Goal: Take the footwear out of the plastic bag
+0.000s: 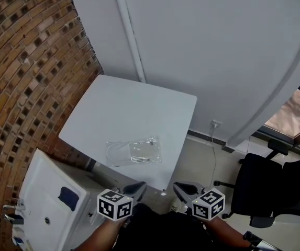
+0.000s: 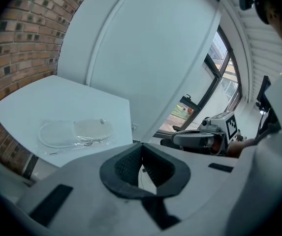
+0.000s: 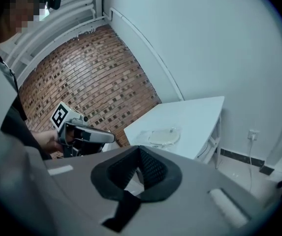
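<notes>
Left hand-held gripper (image 1: pixel 137 188) & right hand-held gripper (image 1: pixel 182 188): jaws together on both, nothing btwn them. Both sit low in head view, side by side but apart, just off the near edge of the desk (image 1: pixel 134 106). Bag (image 1: pixel 135 151) lies flat on desk near that edge, w/ pale footwear (image 2: pixel 76 132) inside. Bag is ahead of both, somewhat nearer the left one, touching neither.

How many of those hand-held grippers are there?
2. The left gripper is at the head view's bottom, left of centre; the right gripper is beside it, right of centre. Both are shut and empty.
</notes>
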